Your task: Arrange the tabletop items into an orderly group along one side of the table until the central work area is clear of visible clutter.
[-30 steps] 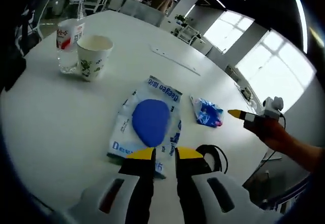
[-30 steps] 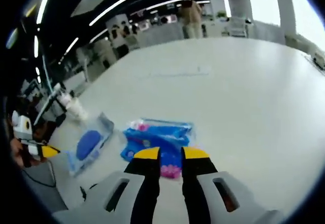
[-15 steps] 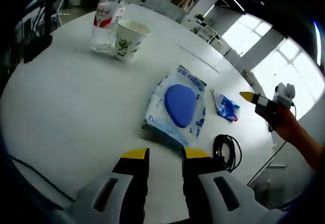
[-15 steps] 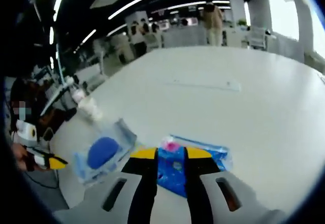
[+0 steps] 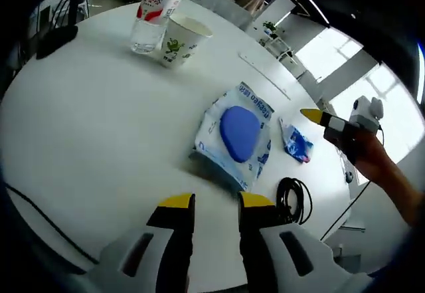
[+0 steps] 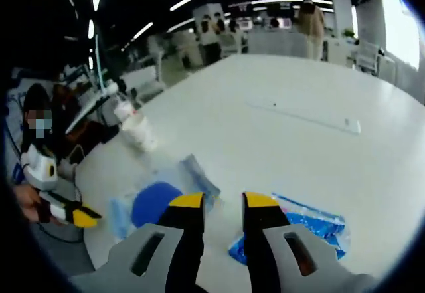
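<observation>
A white wipes pack with a blue oval lid point(image 5: 236, 137) lies flat in the middle of the round white table point(image 5: 99, 127). A small blue packet point(image 5: 297, 143) lies just to its right, and a black cable coil point(image 5: 293, 198) sits nearer me. My left gripper point(image 5: 216, 203) hovers open short of the pack, with bare table between its jaws. My right gripper point(image 6: 224, 201) is open too, above the gap between the wipes pack point(image 6: 156, 203) and the blue packet point(image 6: 312, 230). It also enters the left gripper view as the right gripper point(image 5: 312, 115), held by a hand.
A paper cup point(image 5: 180, 40) and a water bottle point(image 5: 151, 17) stand together at the far side; the cup and bottle point(image 6: 133, 123) look blurred. A thin white strip point(image 5: 265, 75) lies beyond the pack. A black cable point(image 5: 40, 213) trails over the near left edge. The left gripper point(image 6: 76, 214) appears at the left.
Both views have shifted with the hands. My left gripper has drawn back from the wipes pack and its jaws stand wider. My right gripper has swung left off the blue packet.
</observation>
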Demonstrator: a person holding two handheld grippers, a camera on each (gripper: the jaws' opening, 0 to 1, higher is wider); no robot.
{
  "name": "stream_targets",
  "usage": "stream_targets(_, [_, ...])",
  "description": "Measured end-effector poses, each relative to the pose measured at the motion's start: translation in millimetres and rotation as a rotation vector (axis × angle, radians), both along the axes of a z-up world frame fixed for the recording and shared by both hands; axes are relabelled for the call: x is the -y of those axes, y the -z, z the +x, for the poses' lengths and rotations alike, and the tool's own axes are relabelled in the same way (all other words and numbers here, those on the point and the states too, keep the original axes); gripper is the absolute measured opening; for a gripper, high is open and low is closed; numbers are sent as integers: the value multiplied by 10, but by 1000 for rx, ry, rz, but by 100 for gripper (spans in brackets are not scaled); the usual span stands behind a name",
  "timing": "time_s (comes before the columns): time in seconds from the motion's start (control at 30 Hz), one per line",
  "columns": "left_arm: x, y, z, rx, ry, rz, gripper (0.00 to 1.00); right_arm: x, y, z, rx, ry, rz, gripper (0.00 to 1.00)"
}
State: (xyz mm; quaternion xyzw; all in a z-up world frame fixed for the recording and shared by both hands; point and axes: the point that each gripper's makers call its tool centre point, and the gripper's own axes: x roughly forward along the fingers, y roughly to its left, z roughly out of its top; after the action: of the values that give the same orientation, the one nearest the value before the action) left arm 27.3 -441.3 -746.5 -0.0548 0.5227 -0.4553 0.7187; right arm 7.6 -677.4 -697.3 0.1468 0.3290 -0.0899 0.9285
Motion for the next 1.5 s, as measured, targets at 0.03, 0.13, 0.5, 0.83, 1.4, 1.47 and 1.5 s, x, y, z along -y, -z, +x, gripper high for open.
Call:
stream_targets(0.03, [7,9,-15,3,9,3,23,-12,20,20,-5,-6,1,21])
stream_targets(0.13, [28,38,-28,2,17,11,23,-67,105,97,-29,-39,10,22])
stream_targets(0.5, [187,71,-47,3,13,29,23,-178,313,406,-102,-148,-3,29])
stream_targets(0.83, [269,133,-152,-12,19,30,22,-166,457,441,-162,-146,0,25])
stream_targets(1.4, [323,216,-171,-45,-20,0,7,-209,439,313,-166,-133,-38,0])
stream_targets(1.47, [316,206,-160,-42,-24,-2,7,-226,422,301,-159,-129,-28,0])
stream_targets(1.5, [307,200,-147,-39,-28,0,7,-246,414,289,-158,-131,-25,0])
